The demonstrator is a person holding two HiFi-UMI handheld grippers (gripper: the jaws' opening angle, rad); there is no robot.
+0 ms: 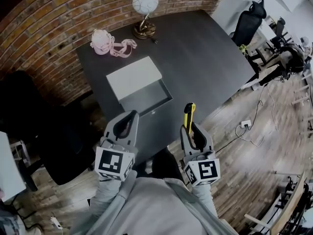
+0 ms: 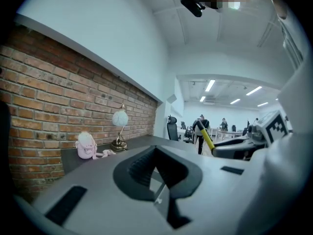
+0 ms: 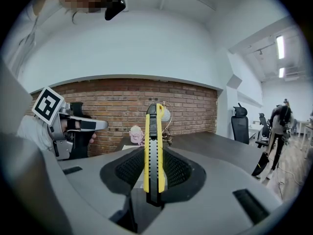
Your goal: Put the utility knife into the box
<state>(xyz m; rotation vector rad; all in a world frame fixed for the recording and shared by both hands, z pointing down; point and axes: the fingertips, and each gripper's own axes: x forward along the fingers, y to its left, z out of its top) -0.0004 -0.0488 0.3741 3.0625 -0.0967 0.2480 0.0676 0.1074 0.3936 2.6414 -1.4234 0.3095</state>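
Facing a dark table [image 1: 205, 53] by brick wall [image 1: 44, 28]: right gripper [image 1: 190, 128] fingers clamp the utility knife [image 1: 189, 112], left gripper [image 1: 132, 114] fingers closed.

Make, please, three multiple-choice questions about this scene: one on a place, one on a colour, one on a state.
1. Where does the pink bag stand?
A. On the dark table, left of the lamp in the head view.
B. On the floor.
C. On an office chair.

2. Which colour is the utility knife mainly?
A. Red.
B. Yellow.
C. Green.

3. What is the state of the right gripper?
A. Open and empty.
B. Shut on a pen.
C. Shut on the utility knife.

Answers:
1. A, the bag sits on the tabletop beside the lamp.
2. B, its body is yellow with a black slider.
3. C, the right gripper view shows the jaws clamping the knife.
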